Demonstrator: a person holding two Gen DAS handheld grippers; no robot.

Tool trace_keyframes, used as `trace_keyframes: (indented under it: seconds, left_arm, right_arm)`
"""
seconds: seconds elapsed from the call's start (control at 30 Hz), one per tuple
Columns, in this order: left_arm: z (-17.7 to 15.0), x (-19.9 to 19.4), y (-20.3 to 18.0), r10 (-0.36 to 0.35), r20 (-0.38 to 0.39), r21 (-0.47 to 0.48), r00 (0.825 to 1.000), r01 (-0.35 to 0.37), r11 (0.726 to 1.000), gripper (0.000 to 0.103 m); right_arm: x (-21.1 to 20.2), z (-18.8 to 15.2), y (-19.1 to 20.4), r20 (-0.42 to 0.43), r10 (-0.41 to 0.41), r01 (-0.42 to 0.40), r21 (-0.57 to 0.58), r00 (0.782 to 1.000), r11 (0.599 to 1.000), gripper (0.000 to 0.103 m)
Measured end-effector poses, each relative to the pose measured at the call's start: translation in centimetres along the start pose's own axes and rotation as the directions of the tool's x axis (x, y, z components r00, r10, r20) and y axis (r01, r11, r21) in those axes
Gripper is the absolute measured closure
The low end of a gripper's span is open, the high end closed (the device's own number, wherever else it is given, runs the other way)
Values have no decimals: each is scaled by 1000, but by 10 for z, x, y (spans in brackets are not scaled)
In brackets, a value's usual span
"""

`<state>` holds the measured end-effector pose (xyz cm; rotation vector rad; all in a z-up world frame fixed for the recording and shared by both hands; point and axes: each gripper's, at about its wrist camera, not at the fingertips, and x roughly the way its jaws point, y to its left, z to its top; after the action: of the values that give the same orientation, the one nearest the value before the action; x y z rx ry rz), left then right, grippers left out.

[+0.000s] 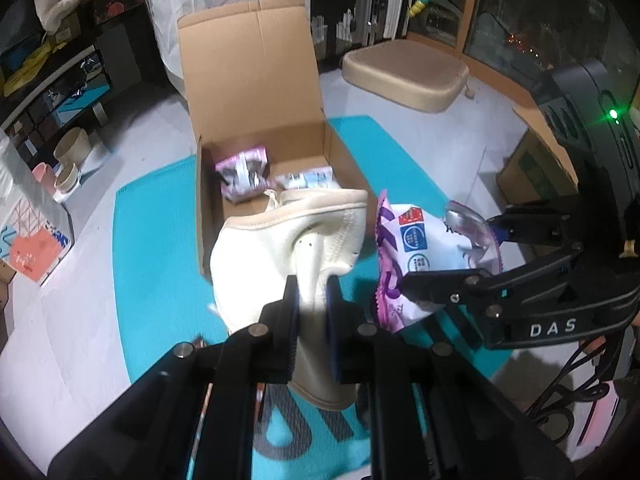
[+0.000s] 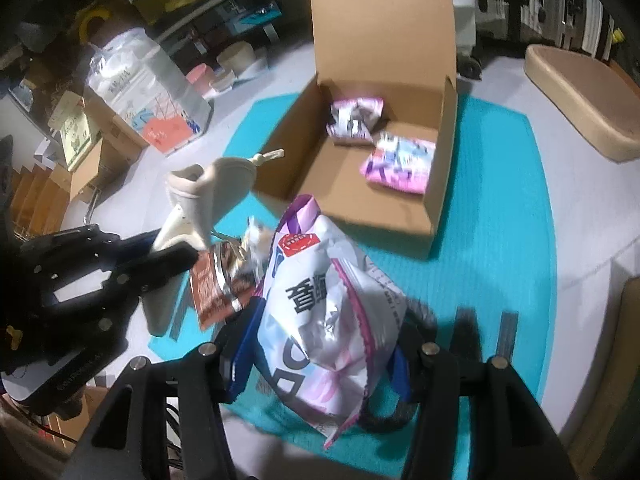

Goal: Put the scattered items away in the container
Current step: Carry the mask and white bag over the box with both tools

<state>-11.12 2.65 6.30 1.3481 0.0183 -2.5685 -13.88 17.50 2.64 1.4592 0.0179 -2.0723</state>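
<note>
- As seen from the left wrist, a cream fabric pouch (image 1: 296, 248), soft, creased and edged with tan piping, is pinched between the narrowly set jaws of the left gripper (image 1: 312, 292) and hangs above the teal mat (image 1: 156, 248).
- Behind the pouch an open corrugated cardboard box (image 1: 256, 92) is set on the mat, its lid flap upright; two small crinkled pink-and-white packets (image 1: 244, 172) lie on its floor.
- To the right, a glossy white-and-purple snack bag (image 1: 420, 248) with serrated edges is clamped by the right gripper (image 1: 448, 248), just beside the pouch.

- As seen from the right wrist, the puffy foil snack bag (image 2: 324, 320) is gripped across its width between the half-spread blue-padded jaws of the right gripper (image 2: 316, 364), held over the mat (image 2: 500, 200).
- Beyond it the box (image 2: 384, 20) is seen with both packets (image 2: 400, 160) inside, well apart from the bag.
- At left, the pouch (image 2: 208, 196) is held off the floor by the left gripper (image 2: 168, 252); a brown foil wrapper (image 2: 216, 284) lies on the mat's edge beneath it.
</note>
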Motion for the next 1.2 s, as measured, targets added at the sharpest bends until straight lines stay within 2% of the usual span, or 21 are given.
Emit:
trace_keyframes:
  seconds: [0.2,0.57,0.73,0.83,0.97,1.2]
  left_arm:
    - [34,21,12,2,23,-8,1000,-2,1000,92]
    - [82,82,31,34,-22,22,999,-34,999,92]
    - [93,117,39,30,-78,53,997,-26,998,92]
    - [95,134,43,52,-91,70,994,-46,996,91]
    - [98,158,54,51,-132,50,990,-45,998,91]
    - [105,185,62,48,-154,45,987,-42,998,91]
  right_arm:
    - [-2,35,-10,43,-5,6,-9,999,1000,47]
    - [25,101,-36,83,-48,48,-5,995,999,47]
    - [47,132,-50,91,-70,70,4,993,998,47]
    - [61,148,-57,79,-74,73,12,994,997,47]
    - [79,165,-62,68,-105,105,-6,992,994,47]
    - [111,184,-76,31,-147,147,-16,989,989,47]
